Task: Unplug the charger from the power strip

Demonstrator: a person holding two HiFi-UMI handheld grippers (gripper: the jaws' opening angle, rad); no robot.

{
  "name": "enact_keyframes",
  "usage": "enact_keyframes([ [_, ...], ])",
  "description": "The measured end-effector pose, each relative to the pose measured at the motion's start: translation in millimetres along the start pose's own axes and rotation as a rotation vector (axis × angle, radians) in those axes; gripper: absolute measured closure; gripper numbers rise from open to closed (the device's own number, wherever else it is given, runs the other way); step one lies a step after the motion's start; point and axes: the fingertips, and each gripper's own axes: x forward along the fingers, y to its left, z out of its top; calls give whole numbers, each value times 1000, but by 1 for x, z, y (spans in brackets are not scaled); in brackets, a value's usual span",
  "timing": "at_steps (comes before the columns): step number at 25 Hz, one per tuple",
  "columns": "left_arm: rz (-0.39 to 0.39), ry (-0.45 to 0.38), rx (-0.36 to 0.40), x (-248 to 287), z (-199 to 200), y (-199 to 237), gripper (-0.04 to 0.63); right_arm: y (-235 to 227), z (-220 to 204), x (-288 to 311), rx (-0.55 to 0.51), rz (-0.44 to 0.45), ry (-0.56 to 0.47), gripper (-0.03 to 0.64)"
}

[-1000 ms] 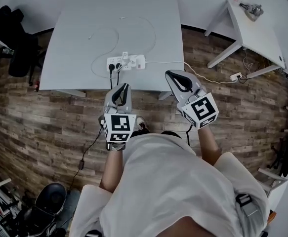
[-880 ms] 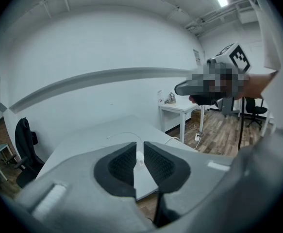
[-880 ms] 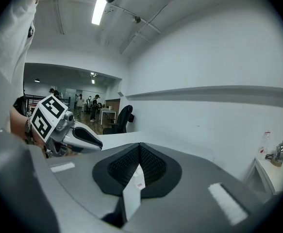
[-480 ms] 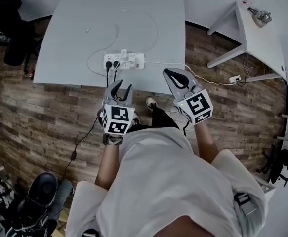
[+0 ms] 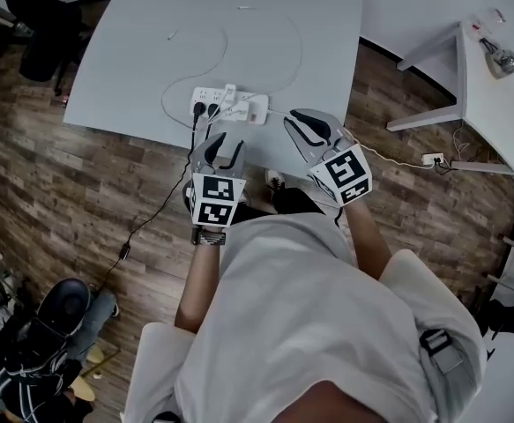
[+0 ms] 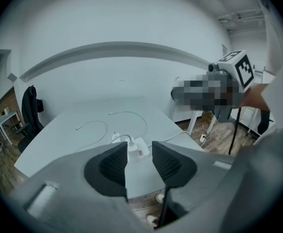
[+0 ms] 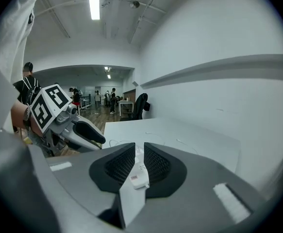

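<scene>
White short-sleeved shirt (image 5: 318,324), grey left tongs (image 5: 227,141) and right tongs (image 5: 296,120) with black ribbed pads (image 6: 113,165), black-and-white marker cubes (image 5: 216,203)

White charger (image 5: 230,93) upright in white power strip (image 5: 255,111) near table (image 5: 133,51) edge

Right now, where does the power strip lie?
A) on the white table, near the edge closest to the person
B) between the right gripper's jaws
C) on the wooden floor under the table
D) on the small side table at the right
A: in the head view the power strip lies flat on the white table close to its near edge, with plugs in it and cables running off it.
</scene>
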Motion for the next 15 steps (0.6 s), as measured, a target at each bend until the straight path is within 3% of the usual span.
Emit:
enact_keyframes([
  [9, 65, 41, -84, 48, -10, 10, 440, -17, -73, 58, -57, 152, 176, 558],
  [15, 128, 20, -127, 70, -14, 23, 439, -19, -108, 100, -105, 245, 247, 555],
])
